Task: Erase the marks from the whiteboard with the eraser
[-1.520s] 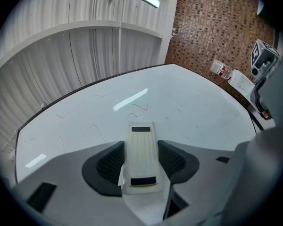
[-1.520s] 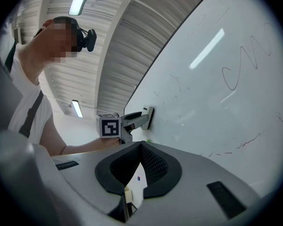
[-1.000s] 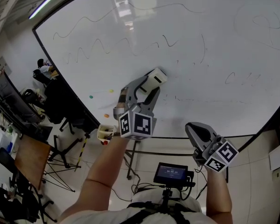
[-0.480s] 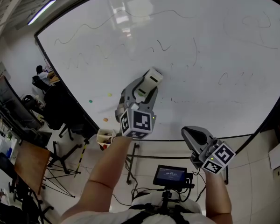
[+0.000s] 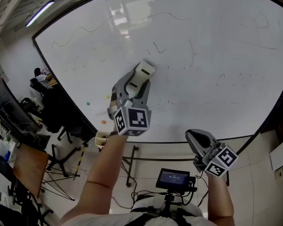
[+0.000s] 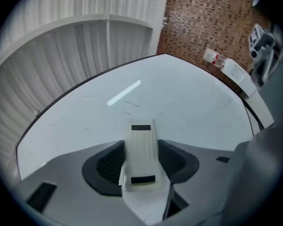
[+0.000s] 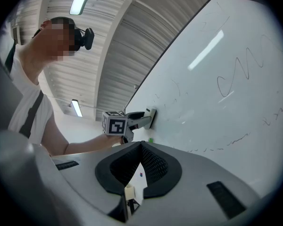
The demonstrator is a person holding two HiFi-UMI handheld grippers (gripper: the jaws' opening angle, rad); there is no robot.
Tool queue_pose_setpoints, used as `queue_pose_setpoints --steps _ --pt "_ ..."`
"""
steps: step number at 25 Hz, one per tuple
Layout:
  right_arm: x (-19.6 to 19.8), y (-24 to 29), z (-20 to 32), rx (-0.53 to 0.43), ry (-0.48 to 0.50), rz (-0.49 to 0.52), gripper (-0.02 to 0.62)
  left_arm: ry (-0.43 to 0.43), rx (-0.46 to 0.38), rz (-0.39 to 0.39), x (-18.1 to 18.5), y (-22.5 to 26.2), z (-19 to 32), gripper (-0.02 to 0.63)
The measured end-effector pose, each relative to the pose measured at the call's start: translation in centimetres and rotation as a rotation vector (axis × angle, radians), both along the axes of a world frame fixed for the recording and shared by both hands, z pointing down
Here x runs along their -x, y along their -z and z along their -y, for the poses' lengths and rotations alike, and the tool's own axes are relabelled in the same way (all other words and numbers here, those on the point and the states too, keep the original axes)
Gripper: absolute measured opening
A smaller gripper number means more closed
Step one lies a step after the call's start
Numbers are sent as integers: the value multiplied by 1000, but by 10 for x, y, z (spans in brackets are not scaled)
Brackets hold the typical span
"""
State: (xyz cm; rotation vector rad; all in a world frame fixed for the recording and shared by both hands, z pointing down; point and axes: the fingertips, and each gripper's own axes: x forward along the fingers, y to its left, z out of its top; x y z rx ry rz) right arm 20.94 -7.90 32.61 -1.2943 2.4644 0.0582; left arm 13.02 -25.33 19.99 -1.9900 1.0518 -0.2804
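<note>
1. White ribbed plastic forms the back of the eraser (image 6: pixel 141 147). It is an oblong block with a dark rectangle near each end. In the head view it looks cream-white with a rounded outer edge.
2. The left tool (image 6: pixel 140 166) is clamped on the eraser, with one of its dark textured pads (image 6: pixel 111 161) against each long side.
3. The eraser's working face lies flat on the whiteboard (image 5: pixel 217 36). In the head view it is left of centre, in the lower half of the board. The right gripper view shows it from the side, touching the surface.
4. The marks (image 5: pixel 85 28) are thin, faint grey lines.
   - A long wavy line runs across the upper left, with weak zigzags beneath it.
   - A short upright stroke (image 5: pixel 193 51) stands to the right of the eraser.
   - Pale scribbles (image 5: pixel 236 80) sit further right, with loose loops near the top right corner.
5. The right tool (image 5: pixel 198 136) hangs below the board's bottom edge, well apart from the eraser. Its jaw tips meet and nothing is held between them.
6. Small green, yellow and orange dots (image 5: pixel 88 103) sit near the board's lower left edge.
7. A small screen (image 5: pixel 175 177) is mounted low in front of the person.
</note>
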Motion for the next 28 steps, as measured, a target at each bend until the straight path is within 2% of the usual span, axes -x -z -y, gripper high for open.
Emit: queue_pose_setpoints --steps 2,4,6,12,14,18,20,23,28 --pt "3 -3 0 5 8 -1 2 -35 24 134 -21 -41 -6 249" --pt "4 -4 -1 6 12 -3 2 -69 57 200 -31 -66 -9 249" --pt "1 -3 -3 5 7 -3 2 -74 56 179 -29 -59 -10 247" --pt "-14 -7 -9 15 -34 20 2 -23 -49 4 -15 16 -10 247" --pt "-16 -10 -10 20 -38 23 2 -20 -60 9 -21 8 -12 247" --pt "-16 -12 -12 23 -41 20 2 -81 -21 152 -59 -48 -25 247" --pt "-13 -9 -14 20 -39 12 2 -91 -10 183 -65 -57 -27 247" --pt "-16 -6 -17 20 -44 1 2 -122 12 127 -65 -38 -26 247" --pt "-16 -6 -20 20 -55 0 2 -111 -76 34 -69 10 -32 247"
